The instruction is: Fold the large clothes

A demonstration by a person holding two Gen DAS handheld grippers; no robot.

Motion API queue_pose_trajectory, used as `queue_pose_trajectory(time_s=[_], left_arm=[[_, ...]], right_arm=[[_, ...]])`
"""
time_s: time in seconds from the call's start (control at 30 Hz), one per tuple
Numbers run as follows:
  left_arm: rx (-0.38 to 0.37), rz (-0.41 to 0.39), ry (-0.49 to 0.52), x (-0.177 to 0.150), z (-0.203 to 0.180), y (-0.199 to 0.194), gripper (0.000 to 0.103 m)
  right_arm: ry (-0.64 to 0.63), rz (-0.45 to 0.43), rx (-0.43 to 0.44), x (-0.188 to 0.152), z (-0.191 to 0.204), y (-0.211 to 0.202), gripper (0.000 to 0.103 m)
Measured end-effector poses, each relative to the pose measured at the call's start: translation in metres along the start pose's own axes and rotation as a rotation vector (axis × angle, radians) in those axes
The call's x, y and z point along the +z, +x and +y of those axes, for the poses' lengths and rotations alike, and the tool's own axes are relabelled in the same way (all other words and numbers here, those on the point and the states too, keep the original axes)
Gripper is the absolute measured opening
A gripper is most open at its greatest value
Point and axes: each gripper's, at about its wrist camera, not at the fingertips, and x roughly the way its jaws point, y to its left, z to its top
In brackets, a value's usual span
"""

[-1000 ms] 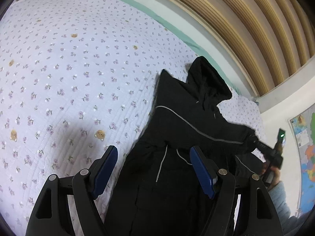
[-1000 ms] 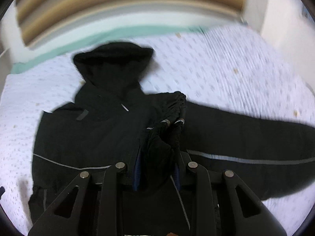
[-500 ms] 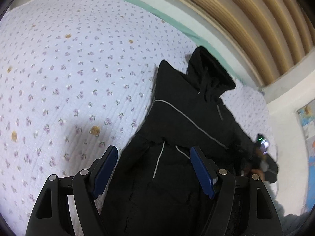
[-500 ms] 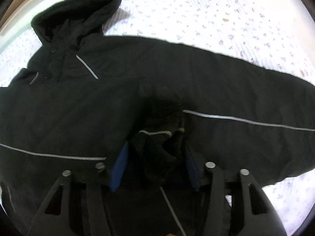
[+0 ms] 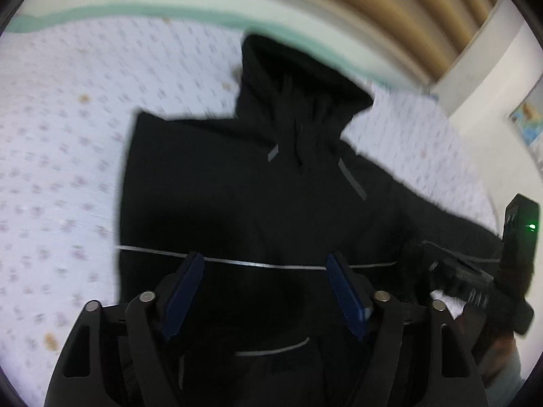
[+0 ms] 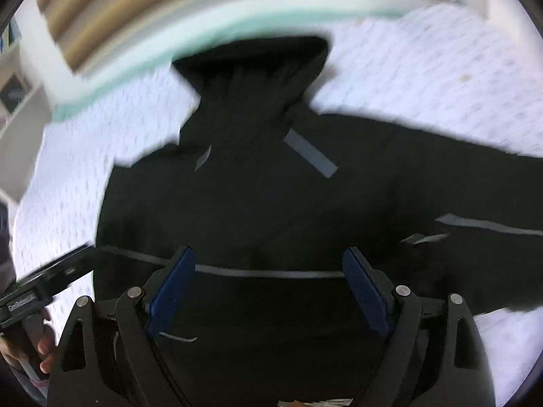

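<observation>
A large black hooded jacket (image 5: pixel 244 190) with thin grey reflective stripes lies spread on the bed, hood pointing to the headboard. It also fills the right wrist view (image 6: pixel 258 200), one sleeve stretching off to the right (image 6: pixel 475 196). My left gripper (image 5: pixel 264 271) is open and empty above the jacket's chest stripe. My right gripper (image 6: pixel 268 268) is open and empty above the same stripe. The other hand-held gripper shows at the right edge of the left view (image 5: pixel 475 281) and at the left edge of the right view (image 6: pixel 44 285).
The bed has a white quilt (image 5: pixel 57 169) with small flower and bear prints. A wooden slatted headboard (image 5: pixel 390 10) and a mint green edge (image 6: pixel 135 61) lie beyond the hood. A white wall with a map (image 5: pixel 529 122) stands at the right.
My right gripper has let go of the bunched black sleeve cuff and opened wide. Both grippers have swung to face the jacket's chest and hood; the views are motion-blurred.
</observation>
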Motion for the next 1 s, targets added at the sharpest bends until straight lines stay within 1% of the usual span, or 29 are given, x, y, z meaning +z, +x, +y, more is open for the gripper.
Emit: queue_pose_trajectory(time_s=[0.03,0.07,0.1,0.13,0.17,0.2,0.23,0.3,0.33,0.37,0.4,0.43,0.47,0.53,0.6,0.63,0.7,0.73,0.77,0.83,0.9,0.93,0.97,1.0], left_arm=[[0.009,0.017,0.002,-0.002,0.001,0.012,0.062],[0.038,0.046,-0.009,-0.006,0.005,0.027,0.059],[0.063,0.075,-0.032,-0.011,0.012,0.040,0.053],[0.072,0.095,-0.058,-0.015,0.020,0.050,0.047],[0.053,0.102,-0.086,-0.021,0.030,0.058,0.046],[0.022,0.099,-0.091,-0.025,0.037,0.065,0.046],[0.010,0.105,-0.077,-0.027,0.040,0.070,0.046],[0.016,0.149,-0.056,-0.020,0.039,0.072,0.046],[0.018,0.176,-0.049,-0.014,0.035,0.069,0.046],[-0.023,0.188,-0.030,-0.003,0.029,0.061,0.046],[-0.074,0.166,-0.013,0.005,0.024,0.051,0.046],[-0.121,0.113,0.012,0.016,0.017,0.037,0.046],[-0.129,0.075,0.024,0.023,0.011,0.029,0.046],[-0.117,0.041,0.022,0.037,0.008,0.027,0.046],[-0.099,0.062,-0.011,0.044,0.013,0.042,0.046],[-0.088,0.087,-0.032,0.045,0.017,0.052,0.046],[-0.054,0.167,-0.069,0.031,0.027,0.083,0.046],[-0.053,0.175,-0.069,0.025,0.031,0.092,0.045],[-0.051,0.145,-0.045,0.020,0.030,0.094,0.045],[-0.017,0.144,-0.027,0.019,0.023,0.089,0.046],[0.048,0.180,-0.024,0.025,0.013,0.080,0.046],[0.068,0.194,-0.016,0.028,0.006,0.072,0.046],[0.061,0.189,-0.010,0.028,0.001,0.064,0.046],[0.043,0.174,-0.005,0.029,-0.002,0.054,0.047]], right_arm=[[0.006,0.048,0.004,-0.005,0.003,0.015,0.089],[0.013,0.084,0.008,-0.008,0.002,0.027,0.089],[0.025,0.133,0.009,-0.014,0.003,0.041,0.089],[0.032,0.177,-0.005,-0.021,0.001,0.057,0.089],[0.021,0.194,-0.032,-0.025,-0.002,0.067,0.088],[-0.002,0.202,-0.057,-0.031,0.000,0.073,0.088],[-0.029,0.216,-0.080,-0.032,0.003,0.077,0.088],[-0.039,0.258,-0.100,-0.025,0.010,0.073,0.089],[-0.036,0.265,-0.081,-0.019,0.012,0.068,0.088],[-0.024,0.223,-0.033,-0.008,0.013,0.055,0.088],[-0.017,0.181,-0.009,-0.001,0.014,0.044,0.088],[-0.014,0.132,0.007,0.010,0.016,0.033,0.088],[-0.016,0.107,0.010,0.018,0.018,0.028,0.089],[-0.017,0.077,0.002,0.034,0.021,0.029,0.089],[-0.005,0.075,-0.002,0.041,0.023,0.046,0.089],[0.012,0.098,-0.007,0.042,0.022,0.061,0.089],[0.045,0.168,-0.031,0.041,0.011,0.085,0.089],[0.051,0.187,-0.044,0.037,0.008,0.096,0.089],[0.041,0.174,-0.051,0.034,0.008,0.097,0.089],[0.016,0.173,-0.052,0.033,0.013,0.086,0.089],[0.033,0.190,0.007,0.032,0.010,0.065,0.089],[0.059,0.165,0.061,0.031,0.002,0.041,0.089],[0.075,0.128,0.090,0.030,-0.006,0.019,0.089],[0.084,0.088,0.100,0.028,-0.015,-0.005,0.089]])
